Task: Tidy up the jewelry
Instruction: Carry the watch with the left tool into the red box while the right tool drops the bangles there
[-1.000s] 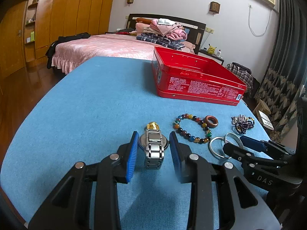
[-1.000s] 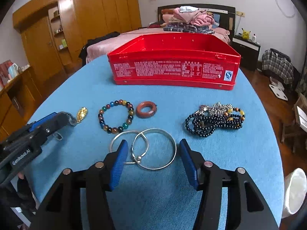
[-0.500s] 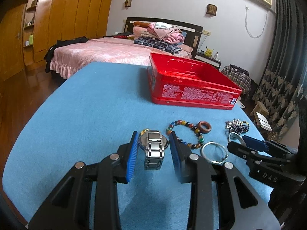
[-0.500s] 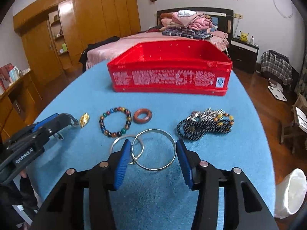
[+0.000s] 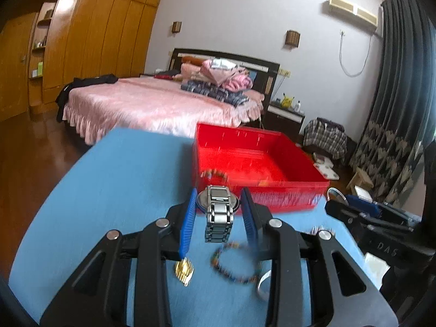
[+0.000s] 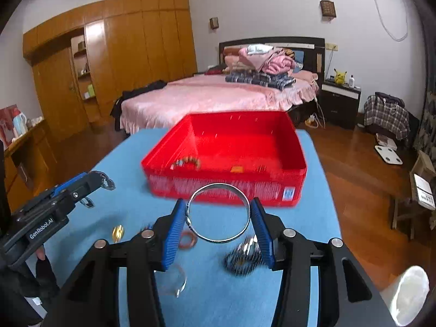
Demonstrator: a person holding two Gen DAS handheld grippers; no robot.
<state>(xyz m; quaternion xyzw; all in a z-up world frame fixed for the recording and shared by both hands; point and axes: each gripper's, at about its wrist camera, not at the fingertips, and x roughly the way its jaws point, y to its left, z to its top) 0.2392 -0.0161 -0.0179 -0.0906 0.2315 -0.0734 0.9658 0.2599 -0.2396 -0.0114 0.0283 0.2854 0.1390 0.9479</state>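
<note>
My left gripper [image 5: 218, 194] is shut on a silver metal watch [image 5: 218, 212], which hangs clear above the blue table. My right gripper [image 6: 217, 202] is shut on a large silver bangle [image 6: 246, 212], also lifted off the table. Both point toward the open red box [image 6: 223, 190], which stands just beyond them. A beaded bracelet [image 6: 188, 162] and a small orange piece [image 6: 236, 169] lie inside it. The left gripper [image 6: 81, 188] shows at the left of the right wrist view. The right gripper [image 5: 381, 226] shows at the right edge of the left wrist view.
Below the grippers on the blue cloth lie a gold pendant [image 5: 184, 269], a multicoloured bead bracelet [image 5: 234, 261], a red-brown ring [image 6: 188, 241], a dark bead necklace pile [image 6: 242, 260] and a second silver bangle [image 6: 174, 280]. A bed and wooden floor lie beyond the table.
Both grippers have risen and moved toward the red box, carrying the watch and the large bangle off the table. The right jaws narrowed onto the bangle. The smaller bangle stayed on the cloth.
</note>
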